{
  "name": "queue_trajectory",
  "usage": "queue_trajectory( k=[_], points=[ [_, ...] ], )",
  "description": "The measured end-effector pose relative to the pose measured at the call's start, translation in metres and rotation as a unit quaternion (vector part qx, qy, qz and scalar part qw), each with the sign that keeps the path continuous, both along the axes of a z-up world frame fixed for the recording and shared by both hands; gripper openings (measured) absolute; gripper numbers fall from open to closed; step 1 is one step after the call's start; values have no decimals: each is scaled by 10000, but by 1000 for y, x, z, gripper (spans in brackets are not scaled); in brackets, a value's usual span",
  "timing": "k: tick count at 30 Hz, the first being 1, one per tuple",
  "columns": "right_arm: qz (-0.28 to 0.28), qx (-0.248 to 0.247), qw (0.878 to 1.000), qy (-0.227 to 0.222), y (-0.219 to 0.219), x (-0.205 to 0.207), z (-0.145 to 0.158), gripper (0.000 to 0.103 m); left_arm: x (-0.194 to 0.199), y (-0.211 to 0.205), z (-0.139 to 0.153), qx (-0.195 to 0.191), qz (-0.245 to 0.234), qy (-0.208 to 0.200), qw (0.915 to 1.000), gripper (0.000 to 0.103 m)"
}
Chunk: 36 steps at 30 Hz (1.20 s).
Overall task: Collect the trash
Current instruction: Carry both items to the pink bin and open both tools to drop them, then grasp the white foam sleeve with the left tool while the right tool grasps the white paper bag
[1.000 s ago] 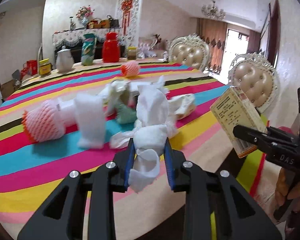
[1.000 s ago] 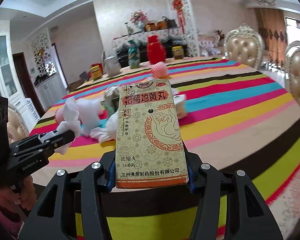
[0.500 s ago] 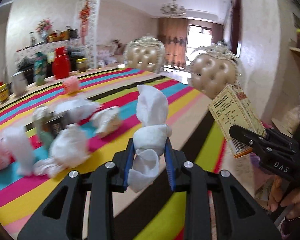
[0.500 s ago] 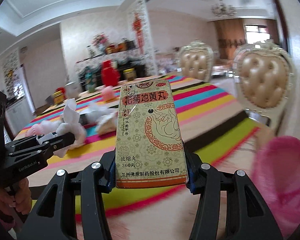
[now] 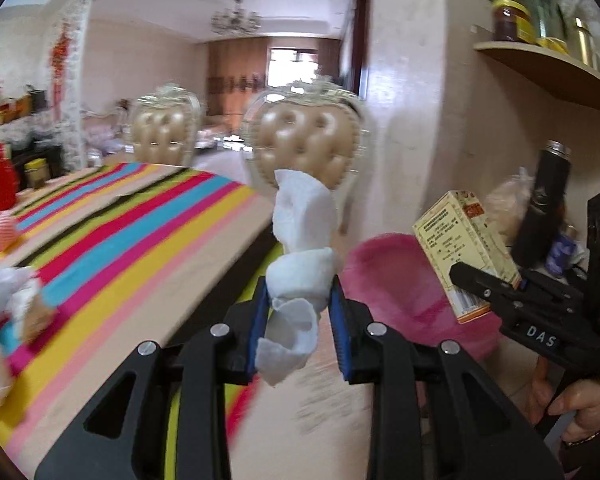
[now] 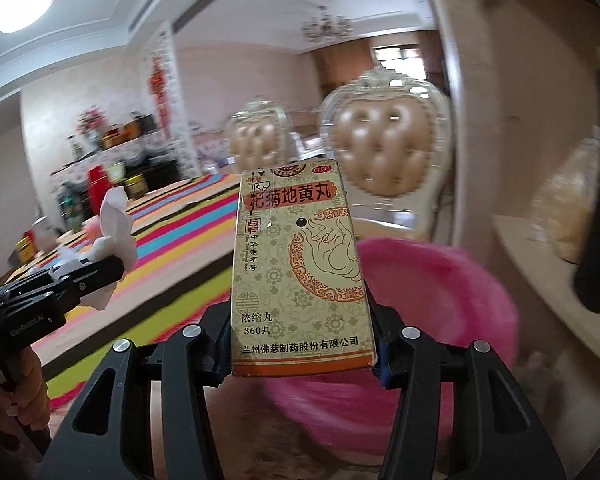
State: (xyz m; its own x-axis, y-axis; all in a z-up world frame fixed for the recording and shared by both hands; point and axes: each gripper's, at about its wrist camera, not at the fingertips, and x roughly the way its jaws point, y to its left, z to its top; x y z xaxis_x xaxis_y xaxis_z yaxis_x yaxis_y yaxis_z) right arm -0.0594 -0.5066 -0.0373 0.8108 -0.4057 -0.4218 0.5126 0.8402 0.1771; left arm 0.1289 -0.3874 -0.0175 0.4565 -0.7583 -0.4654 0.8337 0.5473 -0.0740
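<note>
My left gripper (image 5: 298, 312) is shut on a crumpled white tissue (image 5: 302, 236) and holds it in the air past the table's end. My right gripper (image 6: 302, 344) is shut on a yellow medicine box (image 6: 300, 268) with Chinese print. The box (image 5: 466, 248) and the right gripper (image 5: 484, 284) show at the right of the left wrist view; the tissue (image 6: 114, 232) and the left gripper (image 6: 60, 284) show at the left of the right wrist view. A pink bin (image 5: 400, 284) stands below and just beyond both grippers, and also shows in the right wrist view (image 6: 440, 292).
The striped table (image 5: 120, 232) lies to the left with more tissue trash (image 5: 4, 292) on it. Two padded chairs (image 5: 312, 148) stand behind the bin. A shelf unit at the right holds a dark flask (image 5: 544, 200) and jars (image 5: 510, 20).
Both grippers have swung right, away from the table, with the tissue and the box still held. The pink bin has come into view under them.
</note>
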Motion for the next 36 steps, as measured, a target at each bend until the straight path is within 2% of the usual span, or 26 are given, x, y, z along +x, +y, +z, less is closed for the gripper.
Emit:
queue_trajectory(
  k=[6,15,17,18,19,20,21,22,23,26,30,36],
  points=[
    [-499,165,9986,-3,-38,-25,-12,50,-9,-71,-8,-79,-645,243,9976,30],
    [-767,368,9964,-28,-78,-37,-21,51,-22,-132,-24,155,-1065,448,9932,33],
    [-729,405,9965,-14,-81,-35,-23,51,-22,-140,-28,225,-1083,458,9928,41],
    [-699,410,9967,8,-82,-31,-24,52,-21,-143,-30,246,-1094,495,9925,57],
    [-635,436,9970,44,-83,-26,-25,53,-19,-143,-31,250,-1074,517,9926,75],
    [-582,465,9972,56,-83,-22,-25,56,-16,-140,-30,212,-997,517,9934,81],
    [-548,496,9973,45,-82,-18,-26,62,-13,-133,-28,123,-838,468,9953,83],
    [-537,505,9973,20,-82,-17,-25,74,-10,-129,-26,98,-744,419,9963,83],
    [-525,502,9974,-24,-81,-15,-24,77,-8,-126,-25,106,-684,381,9969,84],
    [-469,492,9977,-50,-79,-7,-23,77,7,-102,-18,72,-358,341,9988,87],
    [-378,474,9982,-40,-68,-2,-20,77,25,-61,-12,37,234,307,9992,98],
    [-209,464,9987,0,-46,7,-16,79,41,0,-12,205,998,368,9941,98]
  ],
)
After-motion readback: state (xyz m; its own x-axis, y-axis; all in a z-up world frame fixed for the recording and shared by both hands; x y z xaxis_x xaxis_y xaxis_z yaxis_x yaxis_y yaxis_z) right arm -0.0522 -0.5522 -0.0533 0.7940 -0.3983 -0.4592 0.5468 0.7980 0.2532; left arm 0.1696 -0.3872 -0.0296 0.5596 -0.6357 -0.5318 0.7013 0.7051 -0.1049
